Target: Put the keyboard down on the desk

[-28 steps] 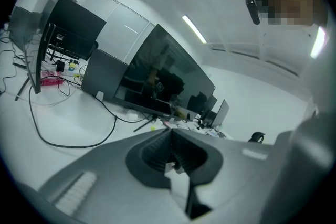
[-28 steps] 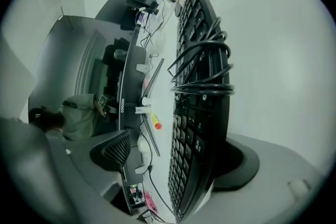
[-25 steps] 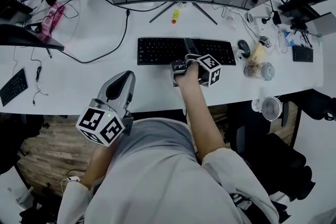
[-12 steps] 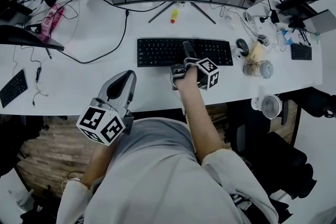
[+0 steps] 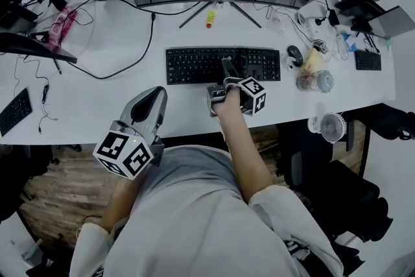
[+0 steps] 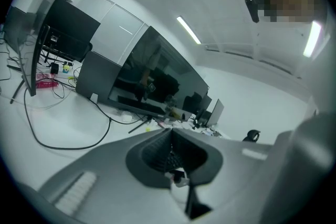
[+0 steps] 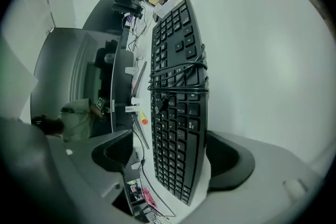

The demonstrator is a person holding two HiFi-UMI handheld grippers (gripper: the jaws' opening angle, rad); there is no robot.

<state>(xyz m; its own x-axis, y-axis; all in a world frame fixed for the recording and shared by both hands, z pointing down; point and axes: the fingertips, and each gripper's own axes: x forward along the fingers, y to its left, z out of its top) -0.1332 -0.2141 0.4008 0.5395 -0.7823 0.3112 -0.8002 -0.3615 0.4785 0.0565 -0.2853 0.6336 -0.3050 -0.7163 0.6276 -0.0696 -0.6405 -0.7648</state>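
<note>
**Setting the black, cable-wrapped keyboard point(image 5: 191, 65) on the white desk point(image 5: 97, 100).**
The keyboard lies flat at mid-desk. The right gripper point(image 5: 228, 68) straddles it with its jaws wide, having just narrowed slightly, and one pad is visibly clear of the keyboard. It would best withdraw straight toward the near edge without dragging. The left gripper point(image 5: 152, 95), near left, is closed and empty.

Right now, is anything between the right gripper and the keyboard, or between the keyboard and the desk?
Nothing visible. The keyboard already lies on the desk between the right gripper's jaws, which have just been closing slightly. Only its own cable is wrapped round it.
</note>
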